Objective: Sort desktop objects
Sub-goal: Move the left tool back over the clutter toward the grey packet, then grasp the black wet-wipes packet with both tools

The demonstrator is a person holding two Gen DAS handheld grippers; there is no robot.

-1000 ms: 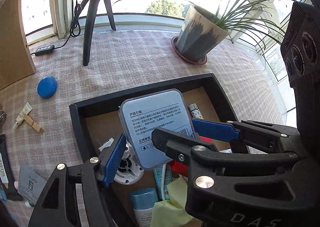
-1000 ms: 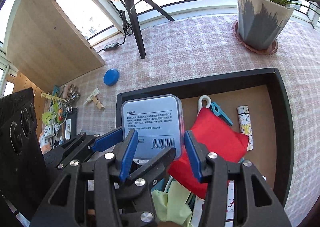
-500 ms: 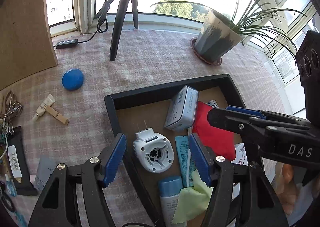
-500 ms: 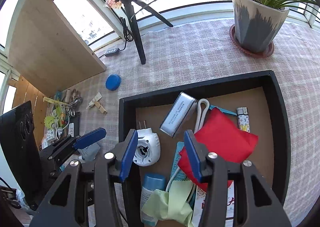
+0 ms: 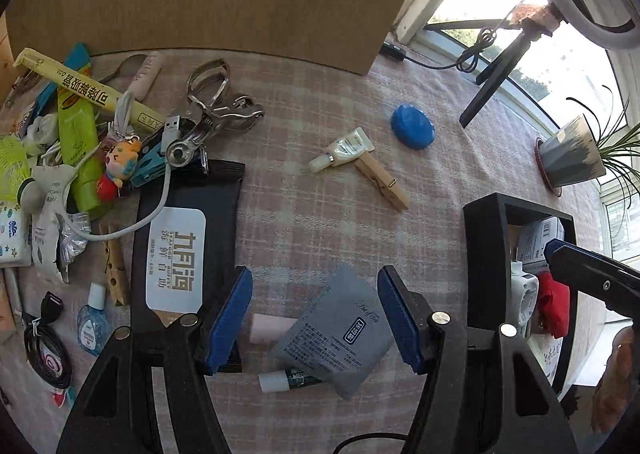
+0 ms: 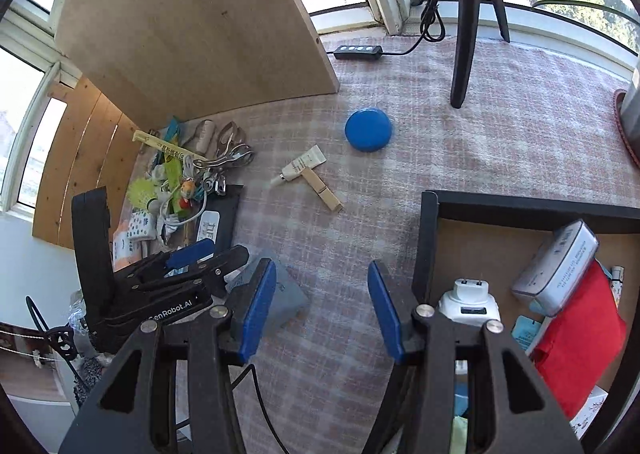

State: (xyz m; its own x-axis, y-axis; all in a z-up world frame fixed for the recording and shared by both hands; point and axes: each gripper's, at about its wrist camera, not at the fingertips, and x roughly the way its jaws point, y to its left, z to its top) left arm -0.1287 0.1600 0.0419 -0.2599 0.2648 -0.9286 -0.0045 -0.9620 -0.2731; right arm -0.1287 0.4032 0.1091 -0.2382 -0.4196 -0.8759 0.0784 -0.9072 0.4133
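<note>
Left gripper (image 5: 314, 318): jaws wide, nothing held; above grey sachet (image 5: 338, 334) on checked cloth (image 5: 320, 221).
Right gripper (image 6: 322, 310): jaws wide, empty; over cloth beside black tray (image 6: 426, 238), left wall.
Tray contents: white plug adapter (image 6: 468, 302), grey box (image 6: 556, 268), red cloth (image 6: 576, 338).
Loose on cloth: blue disc (image 6: 368, 129), sm. tube (image 6: 302, 165) touching wooden peg (image 6: 322, 189).
Clutter pile (image 5: 80, 157): far left, w/ black packet (image 5: 184, 238).
</note>
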